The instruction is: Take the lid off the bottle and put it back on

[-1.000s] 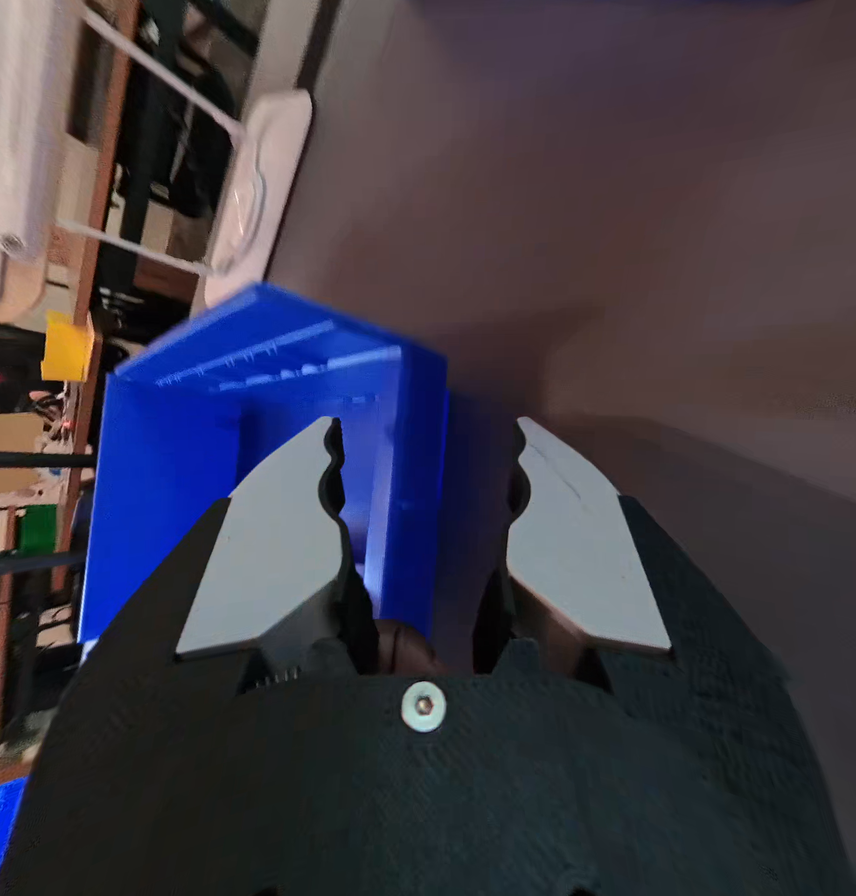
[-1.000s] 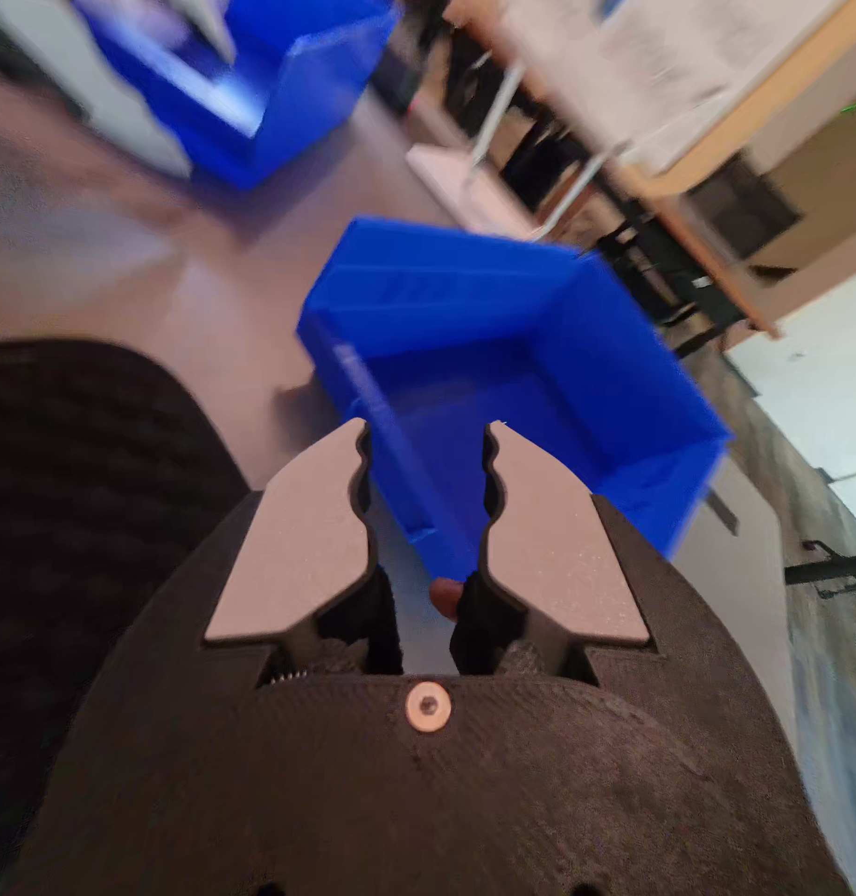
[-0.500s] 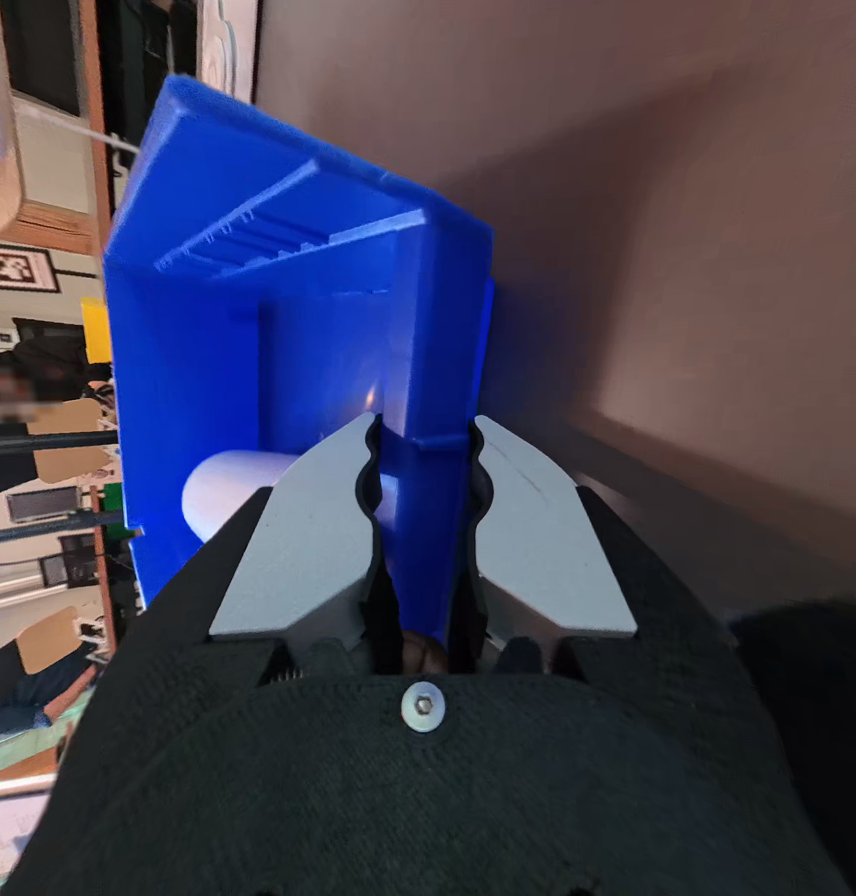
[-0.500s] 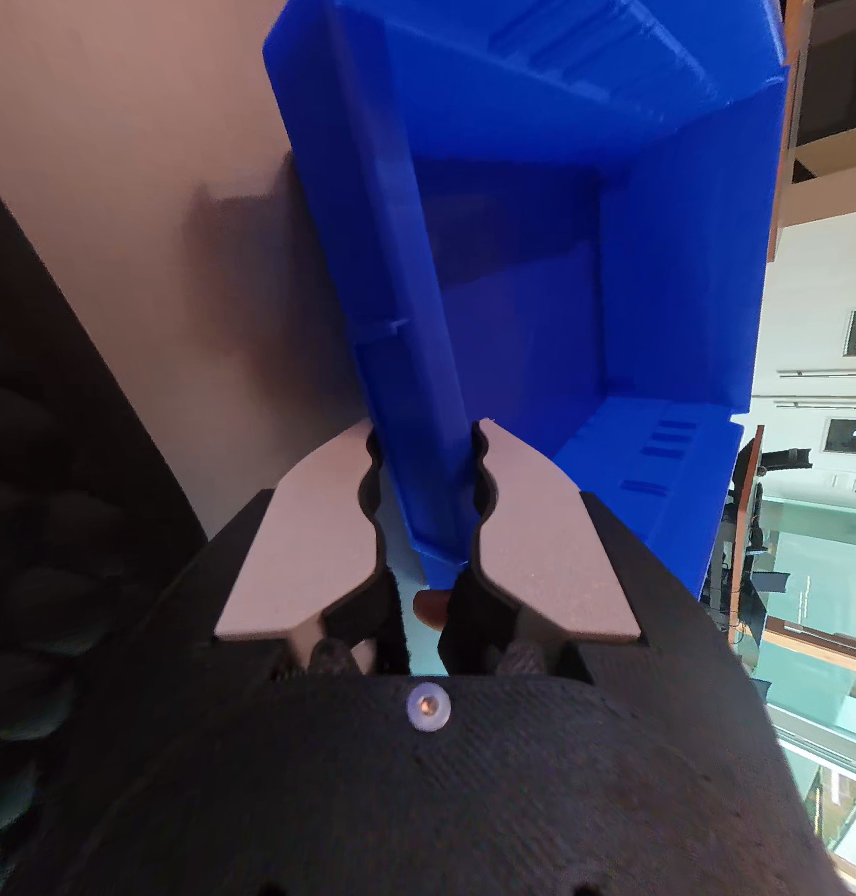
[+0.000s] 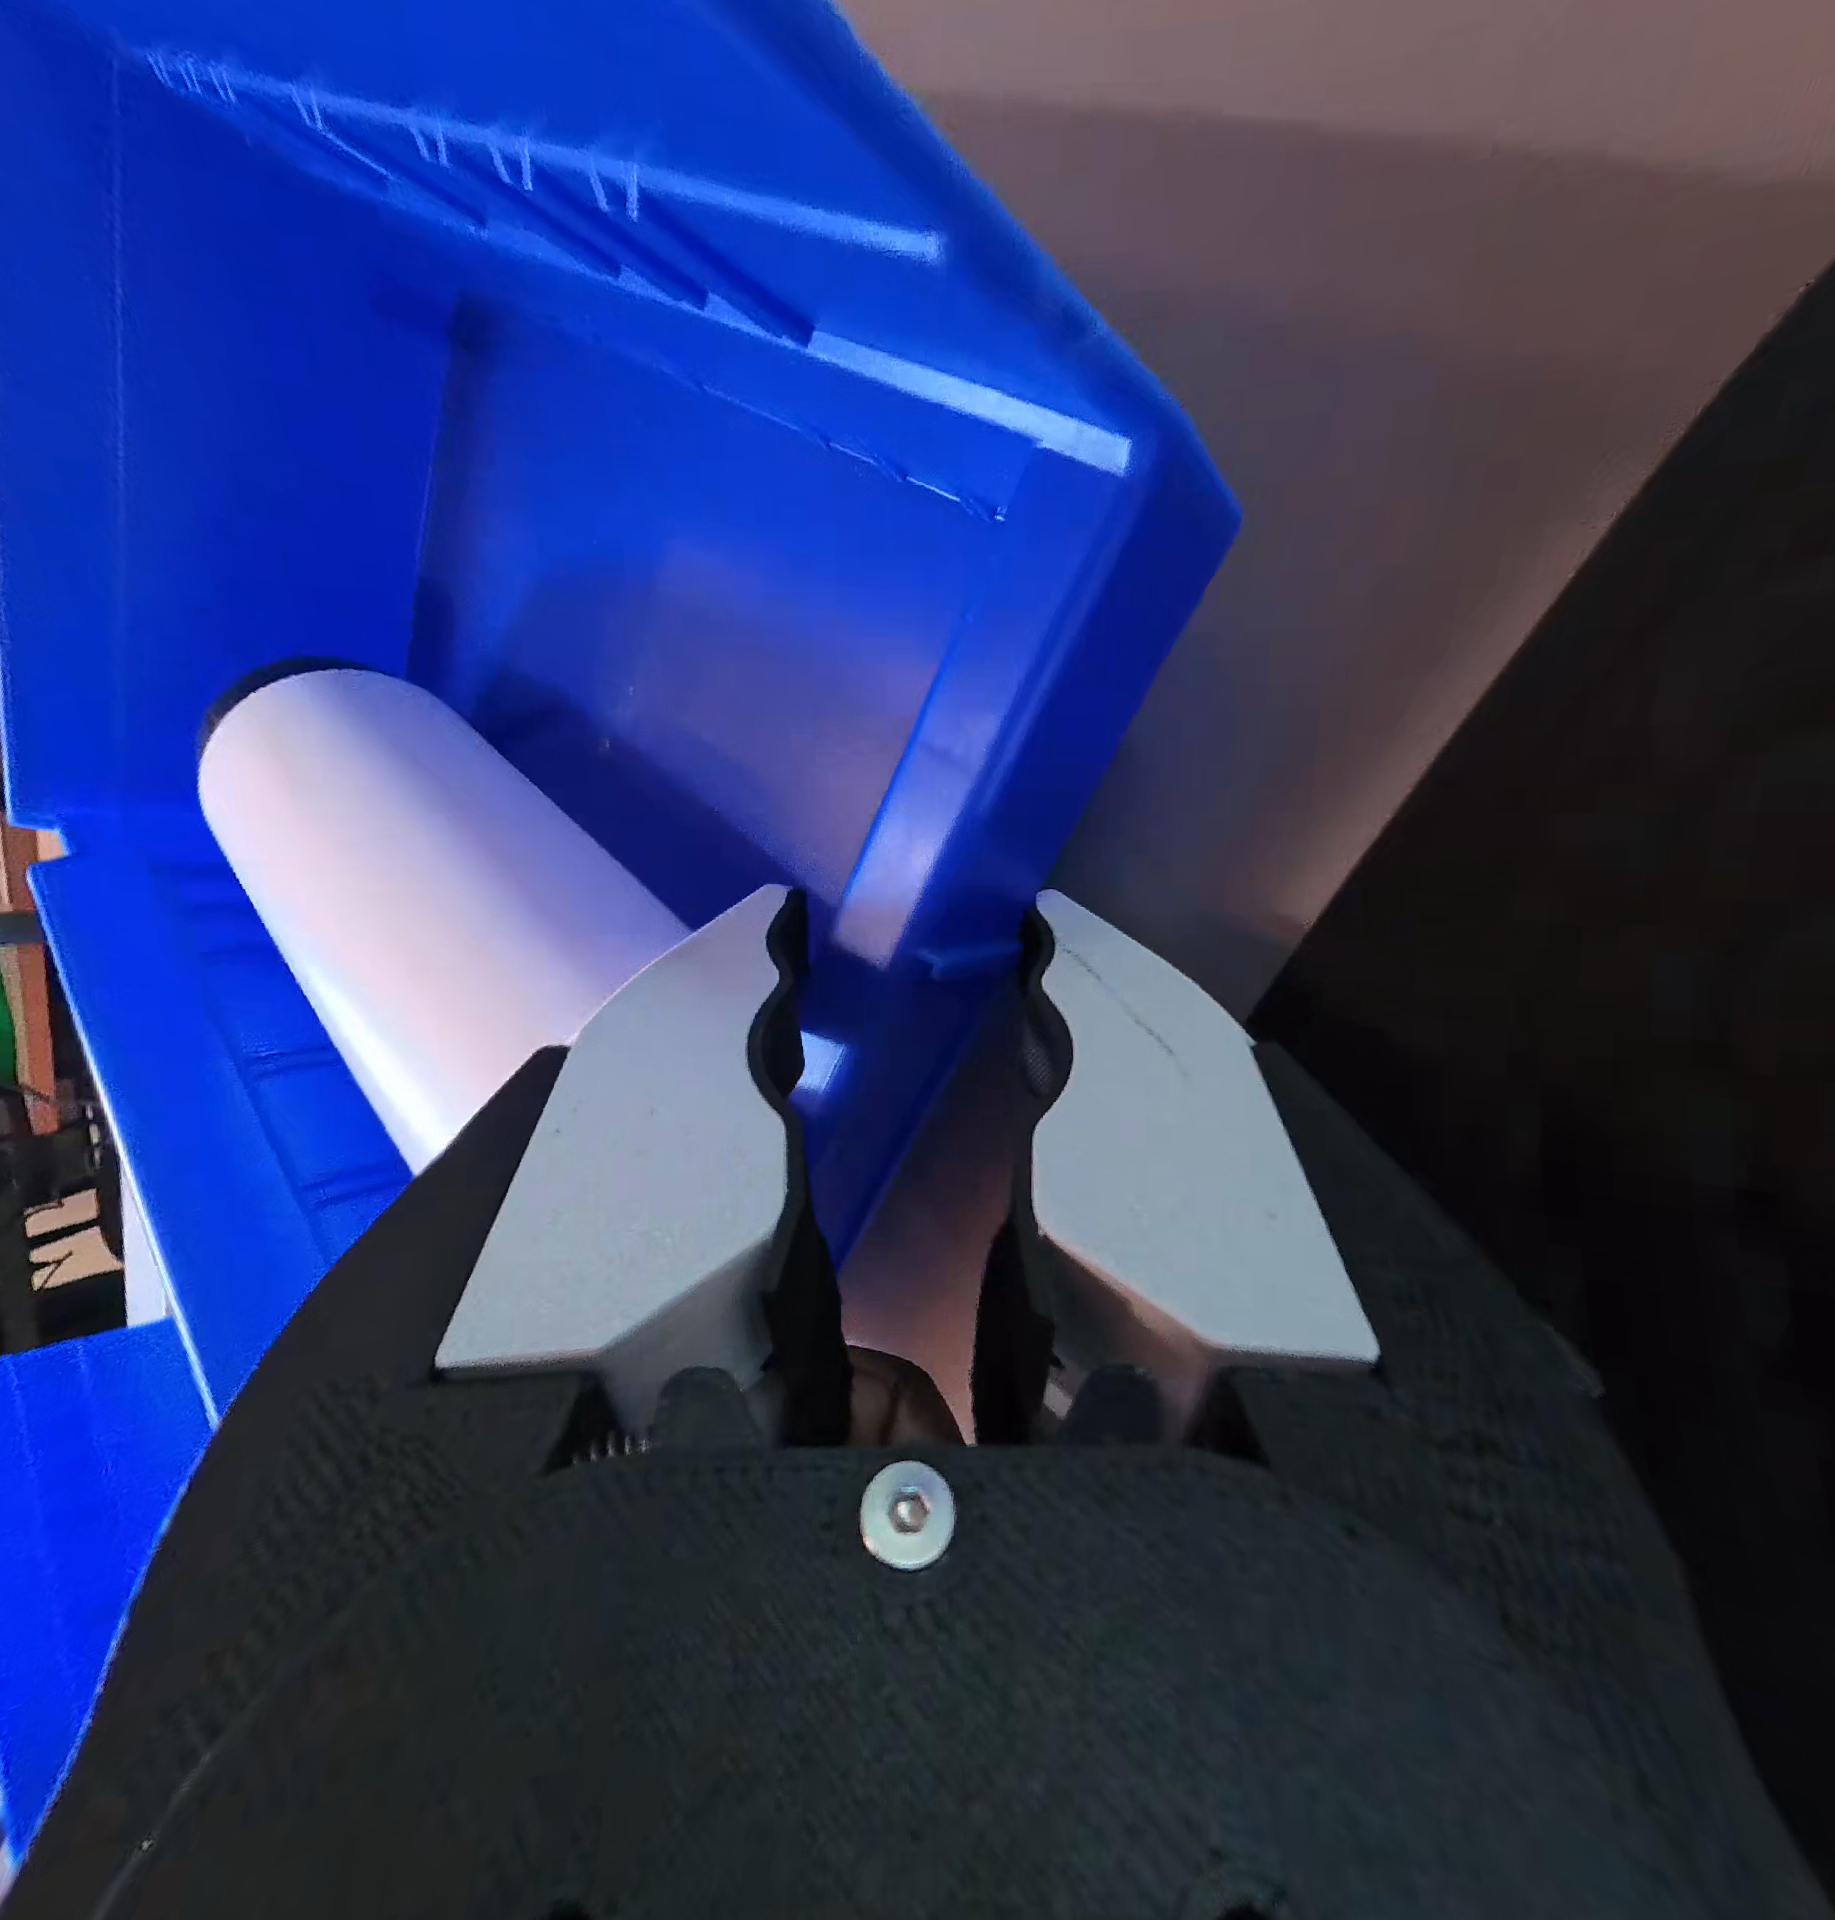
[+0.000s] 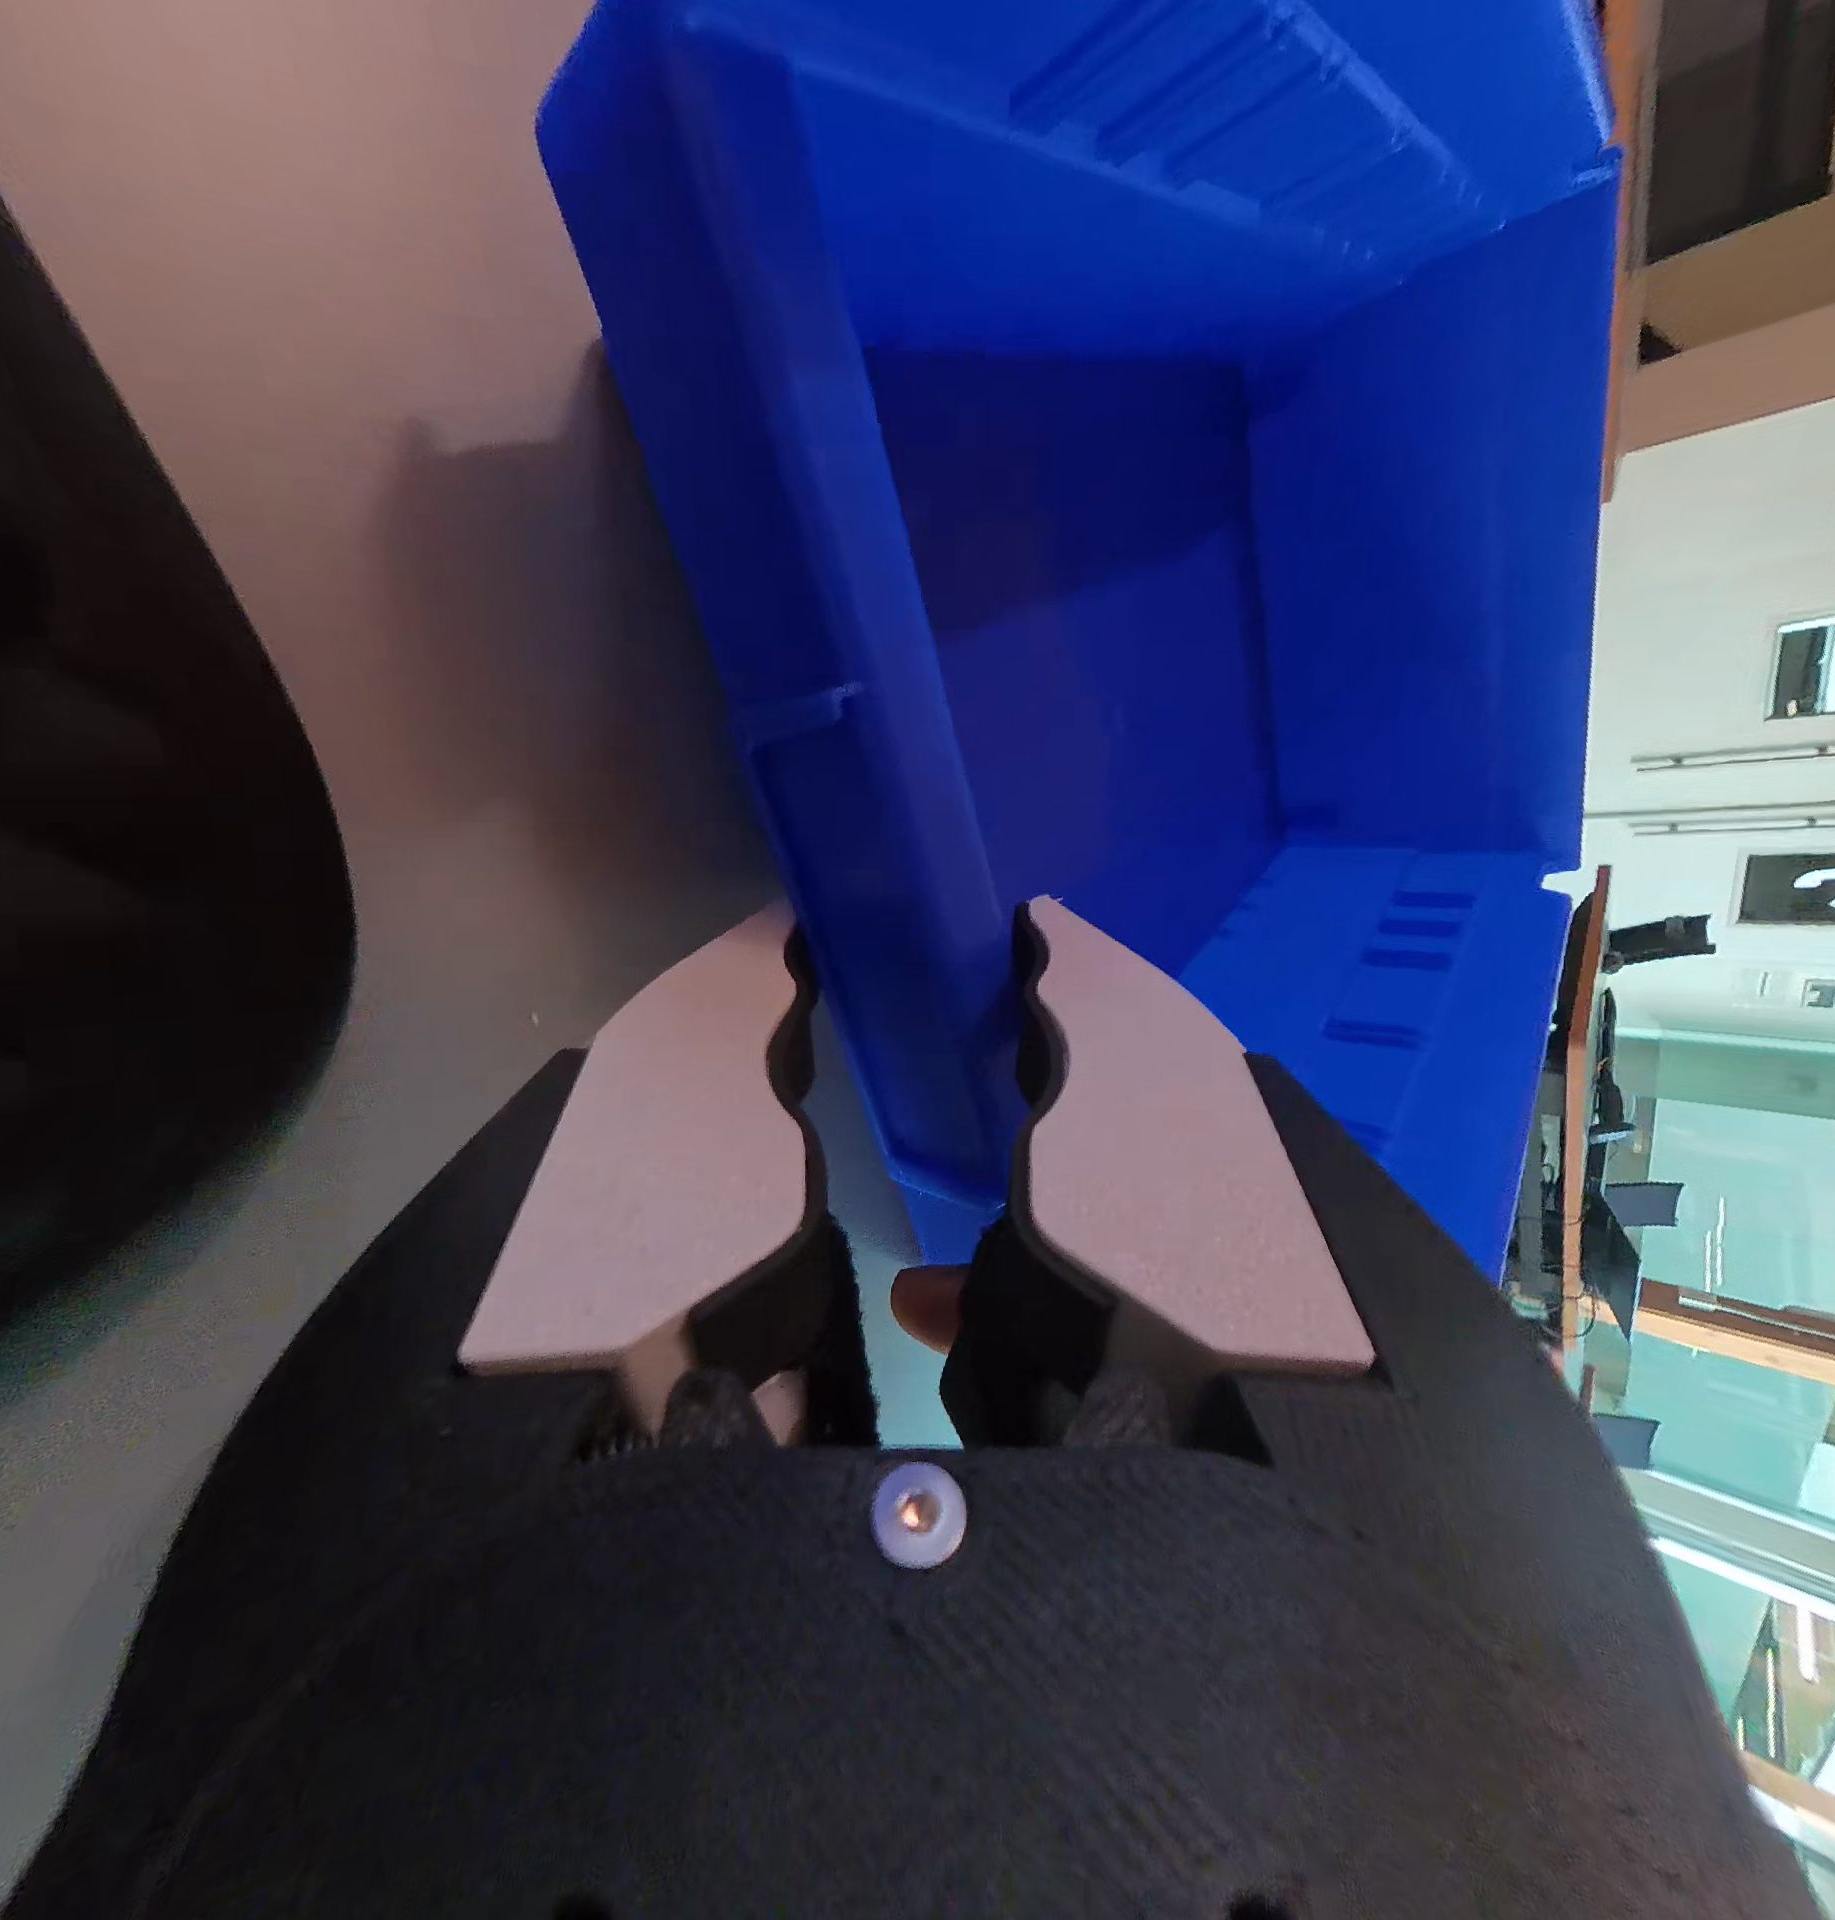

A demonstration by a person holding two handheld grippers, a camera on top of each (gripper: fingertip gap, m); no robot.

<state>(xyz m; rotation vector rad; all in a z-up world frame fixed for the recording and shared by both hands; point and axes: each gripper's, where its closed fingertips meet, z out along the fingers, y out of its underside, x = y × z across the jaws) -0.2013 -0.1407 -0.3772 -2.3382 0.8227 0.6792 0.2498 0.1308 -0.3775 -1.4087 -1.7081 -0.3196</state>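
Observation:
A white bottle (image 5: 404, 883) lies on its side in a blue bin (image 5: 217, 416). Its far end looks dark, and its near end is hidden behind my left fingers. My left gripper (image 5: 913, 914) straddles this bin's right side wall and is shut on it. In the right wrist view a second blue bin (image 6: 1412, 623) looks empty. My right gripper (image 6: 905, 914) straddles its left side wall and is shut on it. No separate lid shows.
Both bins rest on a brownish table (image 5: 1464, 364), which also shows in the right wrist view (image 6: 269, 260). A large dark blurred shape fills the right of the left view (image 5: 1671, 987) and the left of the right view (image 6: 92, 831). Another blue piece (image 5: 30, 1507) is at lower left. Office furniture lies beyond. Some 55 cm of space lies between my two pairs of fingers.
Both grippers moved in over the bin walls and narrowed onto them. The left view swung, and more of the white bottle shows now than half a second ago.

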